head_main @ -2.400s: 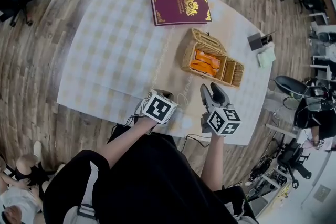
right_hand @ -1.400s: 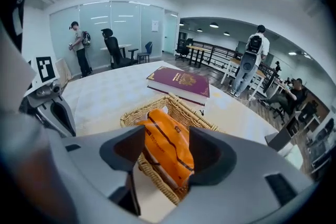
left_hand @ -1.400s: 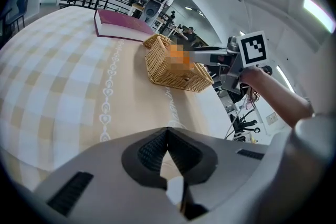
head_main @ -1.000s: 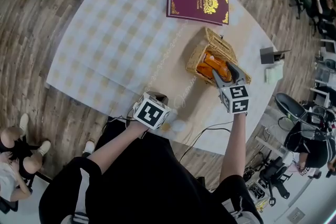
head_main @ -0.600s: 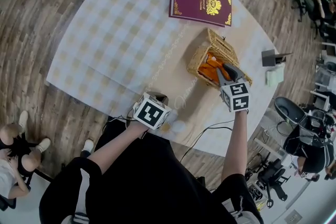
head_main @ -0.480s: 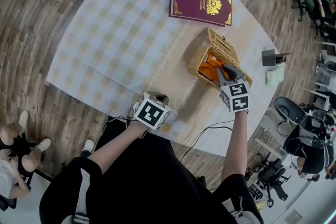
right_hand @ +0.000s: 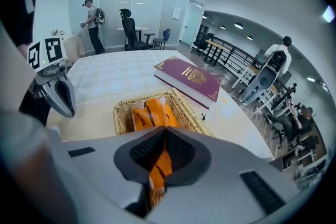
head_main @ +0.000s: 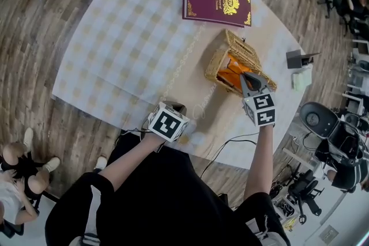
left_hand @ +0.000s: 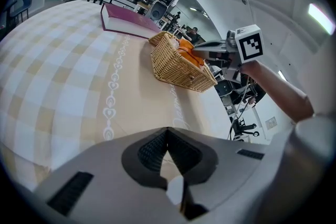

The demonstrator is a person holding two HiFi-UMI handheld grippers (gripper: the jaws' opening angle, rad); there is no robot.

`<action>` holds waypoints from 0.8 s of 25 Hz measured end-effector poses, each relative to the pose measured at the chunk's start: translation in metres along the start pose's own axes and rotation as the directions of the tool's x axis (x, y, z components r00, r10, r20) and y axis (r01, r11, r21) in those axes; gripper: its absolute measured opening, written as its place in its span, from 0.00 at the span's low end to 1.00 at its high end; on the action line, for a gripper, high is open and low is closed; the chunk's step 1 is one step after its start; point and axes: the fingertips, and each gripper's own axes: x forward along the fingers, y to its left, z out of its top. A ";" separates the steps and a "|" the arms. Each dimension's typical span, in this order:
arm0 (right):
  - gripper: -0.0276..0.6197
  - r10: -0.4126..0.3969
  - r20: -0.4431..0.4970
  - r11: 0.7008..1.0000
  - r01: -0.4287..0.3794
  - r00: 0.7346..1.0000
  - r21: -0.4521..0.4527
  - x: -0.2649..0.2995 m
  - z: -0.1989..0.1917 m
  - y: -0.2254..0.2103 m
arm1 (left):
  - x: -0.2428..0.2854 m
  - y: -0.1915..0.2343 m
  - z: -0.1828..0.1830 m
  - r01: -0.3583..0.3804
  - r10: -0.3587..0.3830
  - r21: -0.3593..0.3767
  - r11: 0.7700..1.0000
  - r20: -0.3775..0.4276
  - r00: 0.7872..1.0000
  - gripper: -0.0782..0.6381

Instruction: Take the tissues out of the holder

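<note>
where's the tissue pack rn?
Head view, right of centre: the orange tissue pack sits in the wicker basket, below the maroon book; the right gripper has just closed on it.

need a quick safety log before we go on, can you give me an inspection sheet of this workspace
surface: table under a checked cloth, flat
job's things: wicker basket open, orange tissue packs inside
clutter: maroon book beyond the basket; small dark object at right edge
grippers: left gripper shut, empty, near edge; right gripper just closed on an orange tissue pack
cables: black cable hanging below the near edge
surroundings: wood floor, office chairs, people nearby
</note>
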 end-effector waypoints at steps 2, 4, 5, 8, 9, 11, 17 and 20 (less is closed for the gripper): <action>0.07 -0.010 0.007 1.000 0.010 1.000 -0.003 -0.004 0.010 0.001 | -0.005 0.003 0.001 0.009 -0.009 0.008 1.000 -0.003 1.000 0.11; 0.07 -0.018 0.015 1.000 0.018 1.000 -0.002 -0.005 0.026 0.007 | -0.015 0.013 0.001 0.016 -0.016 0.018 1.000 -0.007 1.000 0.11; 0.07 -0.022 0.018 1.000 0.022 1.000 0.001 -0.005 0.032 0.009 | -0.019 0.017 0.001 0.020 -0.020 0.024 1.000 -0.008 1.000 0.11; 0.07 -0.038 0.026 0.999 0.038 0.999 0.004 -0.019 0.024 0.003 | -0.011 0.004 0.001 0.027 -0.026 0.038 0.999 -0.012 1.000 0.11; 0.07 -0.042 0.029 0.999 0.042 0.999 0.002 -0.025 0.019 0.000 | -0.006 -0.002 0.001 0.028 -0.027 0.042 0.999 -0.012 1.000 0.11; 0.07 -0.048 0.034 0.999 0.048 0.998 -0.002 -0.032 0.017 -0.002 | -0.003 -0.006 0.002 0.027 -0.027 0.055 0.998 -0.009 1.000 0.11; 0.07 -0.077 0.054 0.997 0.077 0.996 0.017 -0.048 0.025 0.000 | -0.009 -0.008 -0.001 0.039 -0.037 0.082 0.996 -0.024 0.999 0.11; 0.07 -0.101 0.065 0.995 0.099 0.993 0.031 -0.056 0.027 0.002 | -0.010 -0.008 -0.003 0.046 -0.044 0.099 0.994 -0.026 0.999 0.11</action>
